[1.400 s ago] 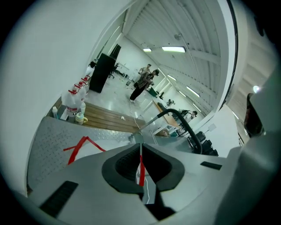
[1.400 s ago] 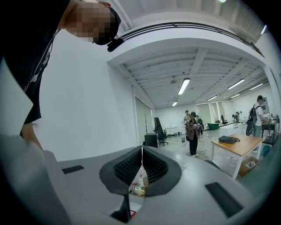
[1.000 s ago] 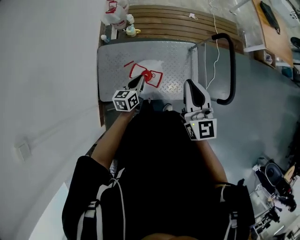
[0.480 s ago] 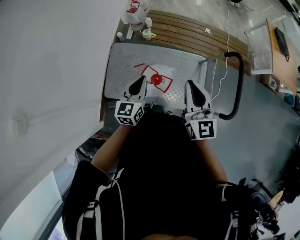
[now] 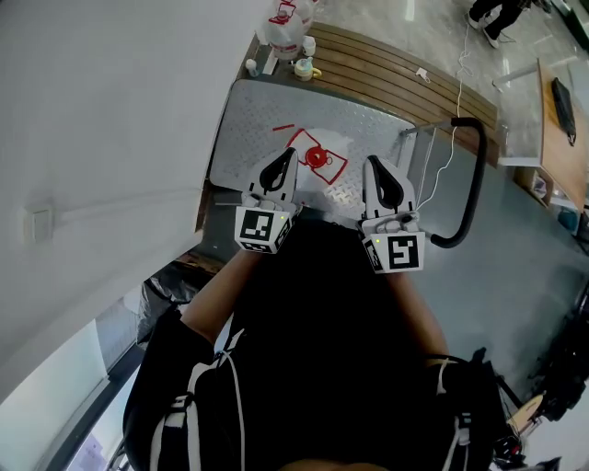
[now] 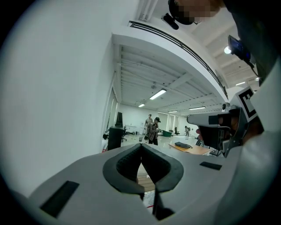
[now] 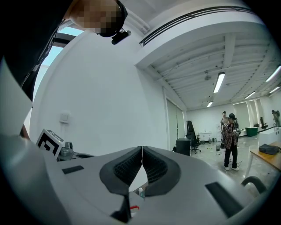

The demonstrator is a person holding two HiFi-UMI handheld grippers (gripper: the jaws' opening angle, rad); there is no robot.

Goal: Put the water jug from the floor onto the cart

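The water jug, clear with a red cap and red handle, stands upright on the metal deck of the cart, seen from above. My left gripper hangs above the deck just left of the jug, shut and empty. My right gripper is to the jug's right, also shut with nothing in it. In the left gripper view the left gripper points level into the room with its pads together. The right gripper looks the same in its own view.
The cart's black push handle rises at the right. Beyond the cart lie a wooden slatted platform, another jug and small bottles. A white wall runs along the left. People stand far off.
My left gripper has risen from beside the jug's top and turned level, now side by side with the right one. The right gripper shifted a little. The jug stayed on the cart.
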